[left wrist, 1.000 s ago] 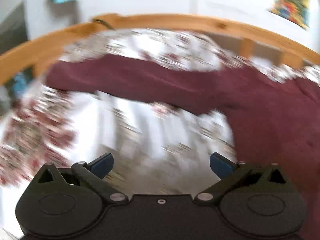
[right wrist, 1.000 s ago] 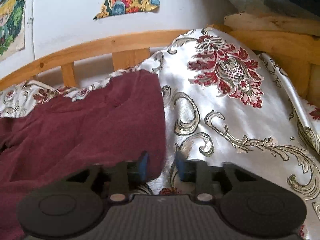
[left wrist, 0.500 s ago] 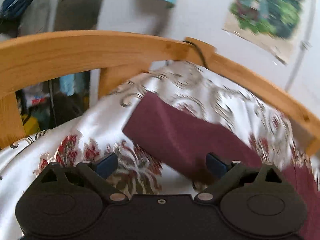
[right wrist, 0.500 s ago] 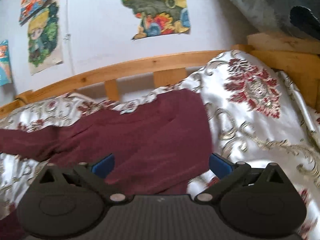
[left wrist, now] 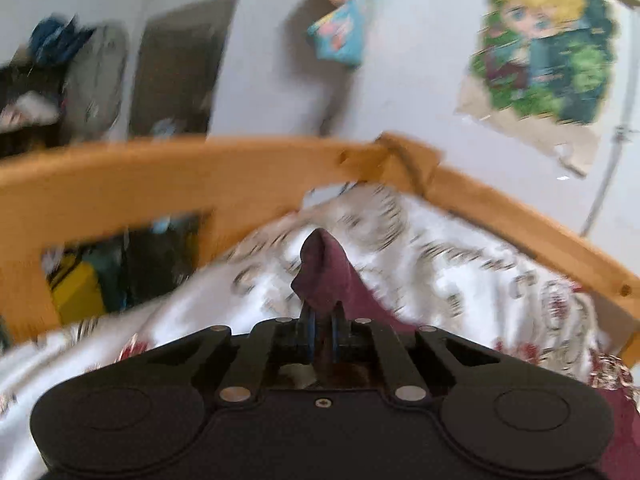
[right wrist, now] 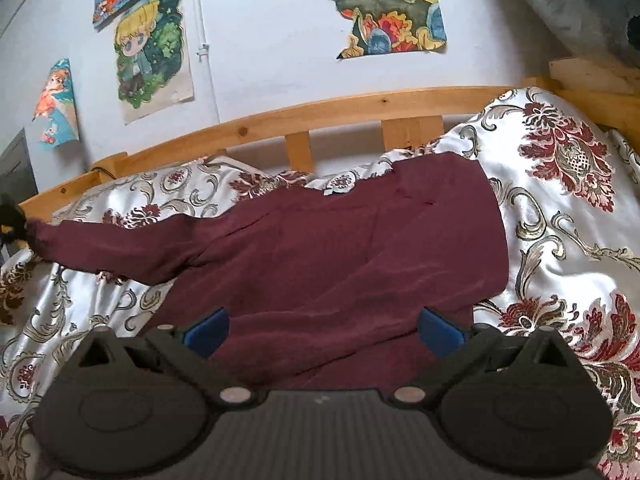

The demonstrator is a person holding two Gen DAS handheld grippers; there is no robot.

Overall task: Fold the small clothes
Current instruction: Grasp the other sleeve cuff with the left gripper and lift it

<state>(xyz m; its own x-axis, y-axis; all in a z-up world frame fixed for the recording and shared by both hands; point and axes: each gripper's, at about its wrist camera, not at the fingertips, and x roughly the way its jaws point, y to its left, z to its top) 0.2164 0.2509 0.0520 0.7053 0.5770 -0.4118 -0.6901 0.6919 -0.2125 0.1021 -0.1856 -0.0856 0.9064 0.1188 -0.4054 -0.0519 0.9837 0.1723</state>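
Only your right wrist view shows the whole dark red top [right wrist: 352,248]. It lies flat on the flowery bed cover [right wrist: 560,240], with one long sleeve [right wrist: 120,244] stretched out to the left. Your left wrist view is blurry and shows just the sleeve end [left wrist: 324,276] poking up, plus a dark doorway [left wrist: 176,64] and a yellow thing [left wrist: 76,292] behind the bed rail.

Around the bed you have a wooden rail [right wrist: 320,112], and cartoon posters [right wrist: 152,48] hang on the white wall. Nothing lies on top of the top.

Your left gripper [left wrist: 322,334] is squeezed tight on the sleeve end, and the cloth sticks up past the blue pads. Your right gripper [right wrist: 324,330] is as wide as it goes. Its blue pads [right wrist: 208,330] sit over the near edge of the top, and they hold nothing.
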